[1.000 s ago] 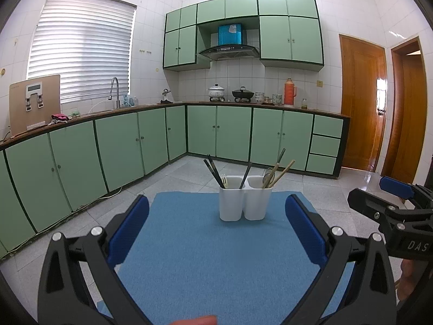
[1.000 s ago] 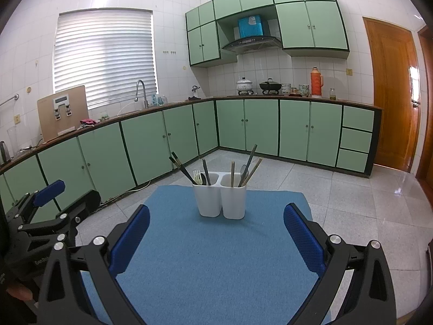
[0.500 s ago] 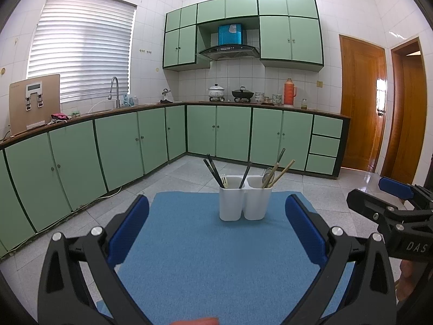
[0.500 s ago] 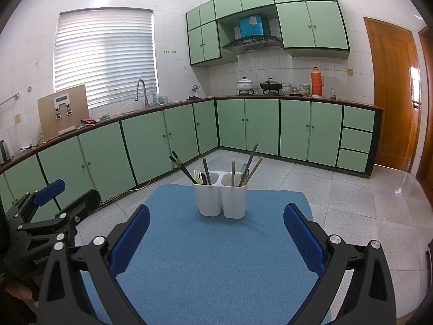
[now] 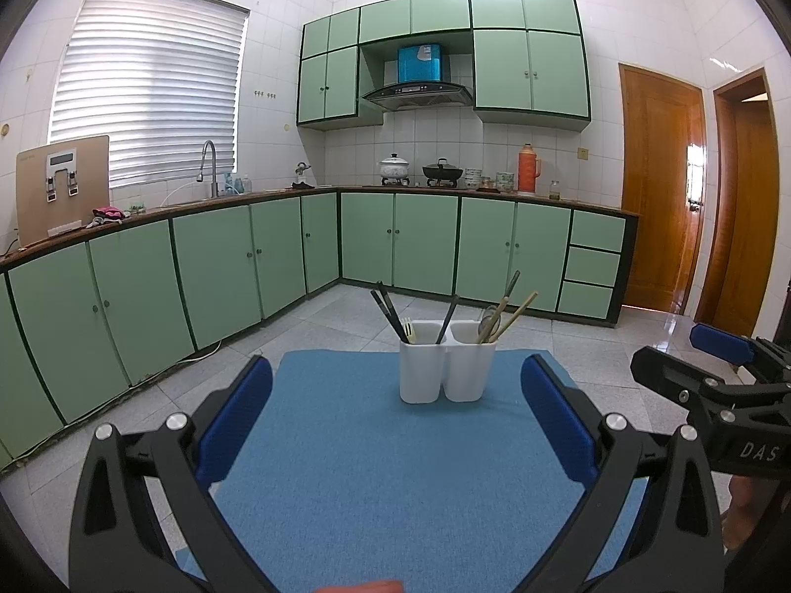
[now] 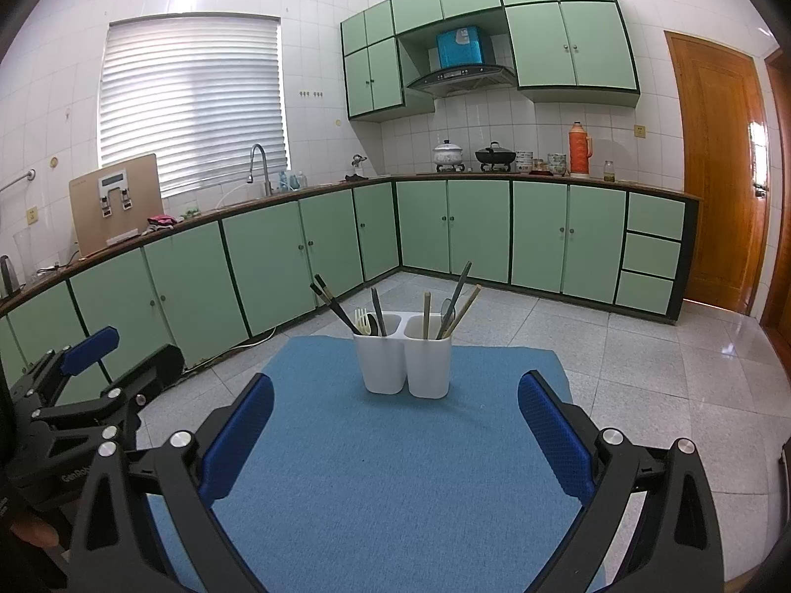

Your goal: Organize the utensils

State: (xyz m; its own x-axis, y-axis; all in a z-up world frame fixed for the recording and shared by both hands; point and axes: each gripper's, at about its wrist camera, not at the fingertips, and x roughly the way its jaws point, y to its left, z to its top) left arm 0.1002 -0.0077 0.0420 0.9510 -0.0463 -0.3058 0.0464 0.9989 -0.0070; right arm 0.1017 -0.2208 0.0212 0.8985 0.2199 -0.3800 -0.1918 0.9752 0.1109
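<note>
On blue bench mat (image 5: 385,469): left hand-held gripper (image 5: 395,420), wide open, empty; twin white holder (image 5: 446,368), centre, upright, utensils mixed inside; right hand-held gripper (image 6: 395,420), wide open, empty. Advice: grip one handle high, lift straight.

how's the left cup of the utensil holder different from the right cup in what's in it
The left cup holds dark chopsticks leaning left, a pale fork and a dark handle. The right cup holds light wooden sticks and what looks like a metal spoon, mostly leaning right. The left cup's contents are mostly dark; the right cup's are mostly wooden. Both cups are white, upright, joined and on the blue mat.
</note>
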